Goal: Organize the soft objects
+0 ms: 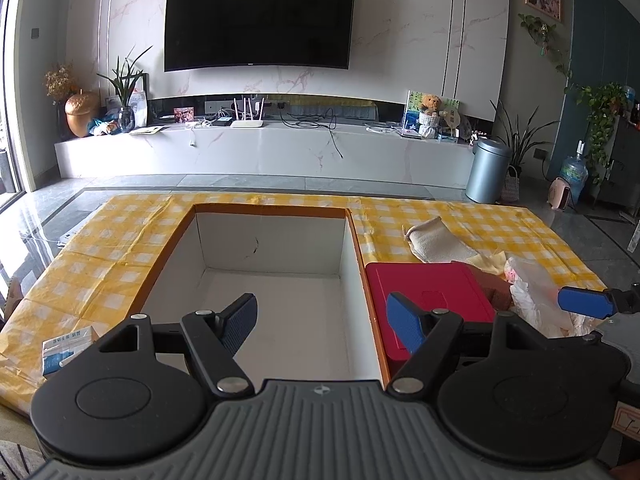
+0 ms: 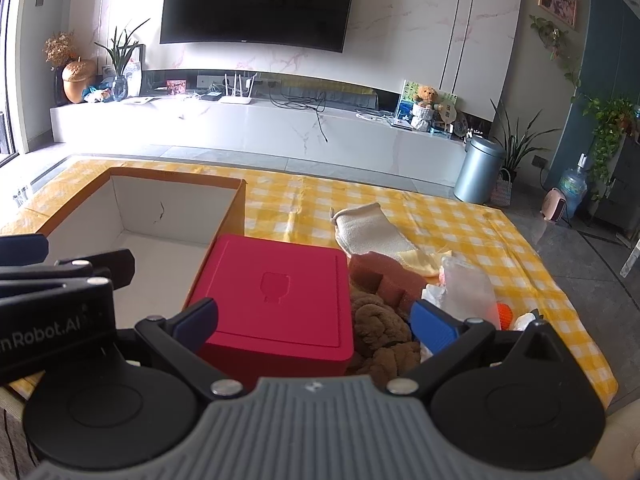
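Observation:
A big open cardboard box [image 1: 276, 240] with white inner walls sits on the yellow checked tablecloth; it is empty inside. My left gripper [image 1: 322, 322] is open and empty, hovering over the box's near end. A red box [image 2: 276, 296] lies right of the cardboard box [image 2: 120, 208]. My right gripper [image 2: 314, 326] is open and empty, just above the red box's near edge. Right of it lies a pile of soft things: a brown fuzzy cloth [image 2: 380, 336], a cream sock [image 2: 372, 232], a pale yellow cloth [image 2: 424, 262] and clear plastic wrap [image 2: 468, 288].
A small blue and white carton [image 1: 66, 350] lies at the left on the cloth. An orange item [image 2: 505, 314] peeks from under the plastic. Beyond the table are the floor, a TV bench and a metal bin [image 1: 486, 170].

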Demonstrator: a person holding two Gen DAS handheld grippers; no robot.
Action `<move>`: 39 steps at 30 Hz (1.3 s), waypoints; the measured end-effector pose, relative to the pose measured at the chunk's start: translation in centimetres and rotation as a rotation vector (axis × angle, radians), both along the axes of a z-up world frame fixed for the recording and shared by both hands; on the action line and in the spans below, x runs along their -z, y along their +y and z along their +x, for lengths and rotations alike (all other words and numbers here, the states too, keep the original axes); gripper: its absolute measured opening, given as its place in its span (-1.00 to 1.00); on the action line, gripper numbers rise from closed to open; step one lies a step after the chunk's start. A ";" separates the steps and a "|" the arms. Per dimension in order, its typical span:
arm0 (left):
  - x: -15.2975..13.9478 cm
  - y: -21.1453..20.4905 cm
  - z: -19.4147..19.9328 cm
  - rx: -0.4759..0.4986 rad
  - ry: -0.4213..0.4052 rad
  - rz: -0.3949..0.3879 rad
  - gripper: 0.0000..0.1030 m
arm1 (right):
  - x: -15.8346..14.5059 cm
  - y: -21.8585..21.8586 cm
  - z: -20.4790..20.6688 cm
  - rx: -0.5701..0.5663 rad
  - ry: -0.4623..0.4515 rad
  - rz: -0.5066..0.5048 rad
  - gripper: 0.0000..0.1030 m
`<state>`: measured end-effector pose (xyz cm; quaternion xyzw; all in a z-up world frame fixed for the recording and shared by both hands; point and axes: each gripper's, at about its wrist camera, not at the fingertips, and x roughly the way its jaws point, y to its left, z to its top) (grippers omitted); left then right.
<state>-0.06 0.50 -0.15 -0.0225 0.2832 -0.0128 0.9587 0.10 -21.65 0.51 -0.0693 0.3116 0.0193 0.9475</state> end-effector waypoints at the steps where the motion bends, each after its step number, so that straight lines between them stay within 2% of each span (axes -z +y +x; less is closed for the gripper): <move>1: 0.1 0.0 0.0 -0.001 0.001 0.001 0.69 | 0.1 0.0 0.0 0.001 0.001 0.000 0.95; 14: 0.1 0.1 0.1 -0.008 0.020 0.012 0.69 | 0.2 0.3 0.2 0.005 0.017 -0.014 0.95; 39: -0.2 -0.3 -0.2 -0.013 0.007 0.028 0.68 | -0.5 0.6 -0.6 0.012 0.007 -0.037 0.95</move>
